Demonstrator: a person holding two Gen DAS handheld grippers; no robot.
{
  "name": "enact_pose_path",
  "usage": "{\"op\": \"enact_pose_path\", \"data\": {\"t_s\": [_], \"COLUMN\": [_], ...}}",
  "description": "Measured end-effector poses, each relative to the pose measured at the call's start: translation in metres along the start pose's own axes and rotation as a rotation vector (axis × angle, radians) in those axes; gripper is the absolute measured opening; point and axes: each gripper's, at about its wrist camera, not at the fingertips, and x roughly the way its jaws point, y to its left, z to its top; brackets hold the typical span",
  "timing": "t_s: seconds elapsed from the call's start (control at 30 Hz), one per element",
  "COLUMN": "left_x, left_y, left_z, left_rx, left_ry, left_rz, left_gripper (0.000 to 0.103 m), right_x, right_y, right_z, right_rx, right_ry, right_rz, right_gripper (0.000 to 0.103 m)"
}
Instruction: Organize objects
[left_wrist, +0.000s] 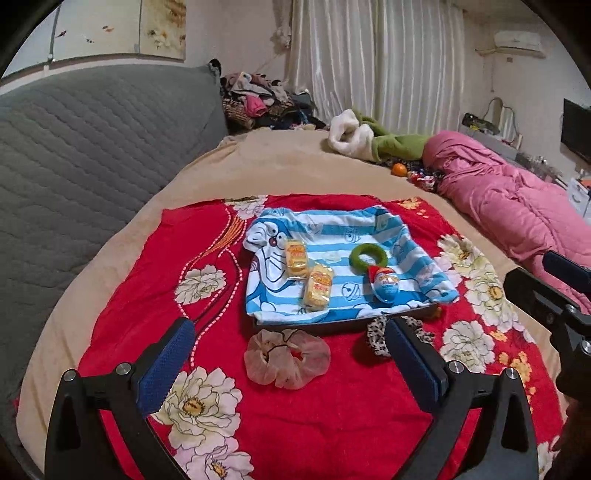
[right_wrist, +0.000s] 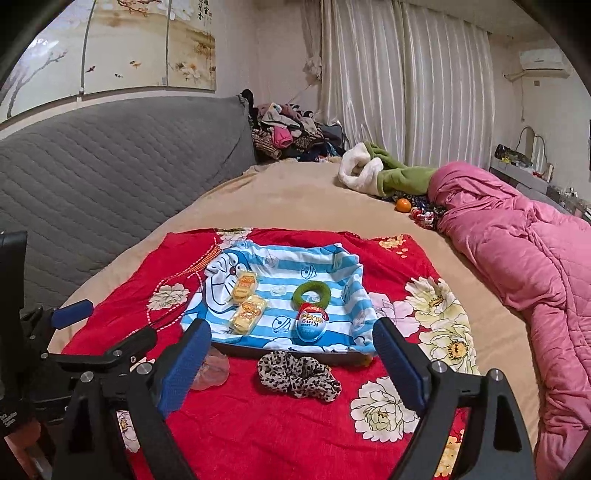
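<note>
A tray covered by a blue-striped Doraemon cloth (left_wrist: 369, 225) (right_wrist: 280, 258) lies on a red flowered cloth. On it are two yellow snack packs (left_wrist: 296, 257) (left_wrist: 318, 287) (right_wrist: 248, 312), a green ring (left_wrist: 368, 255) (right_wrist: 311, 293) and a blue-and-red egg (left_wrist: 385, 283) (right_wrist: 309, 325). A pink sheer scrunchie (left_wrist: 286, 358) (right_wrist: 213, 369) and a leopard scrunchie (left_wrist: 376, 339) (right_wrist: 298, 374) lie in front of the tray. My left gripper (left_wrist: 288, 362) is open over the pink scrunchie. My right gripper (right_wrist: 291, 369) is open over the leopard scrunchie.
The red cloth (left_wrist: 295, 424) lies on a beige bed (left_wrist: 280, 162). A grey quilted headboard (left_wrist: 92, 147) is at left. A pink duvet (right_wrist: 517, 258), a green-and-white garment (right_wrist: 376, 173), an orange (right_wrist: 403, 205) and a clothes pile (right_wrist: 291, 136) lie beyond.
</note>
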Motion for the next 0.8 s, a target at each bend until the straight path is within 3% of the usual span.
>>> {"op": "enact_pose_path", "data": {"t_s": [0.6,0.8], "left_x": [-0.056,-0.074], "left_y": [0.004,0.009], "left_z": [-0.033,-0.038], "left_rx": [-0.002,-0.011], "left_ry": [-0.054,-0.078], "left_rz": [-0.029,-0.029], "left_gripper": [0.102,0.102], "right_x": [-0.056,-0.073], "right_y": [0.018,0.021], "right_z": [-0.009,-0.011], "right_rx": [-0.026,-0.023], "right_ry": [-0.064,-0.085], "right_rz": [0.008,0.019], "right_gripper": [0.094,0.102]}}
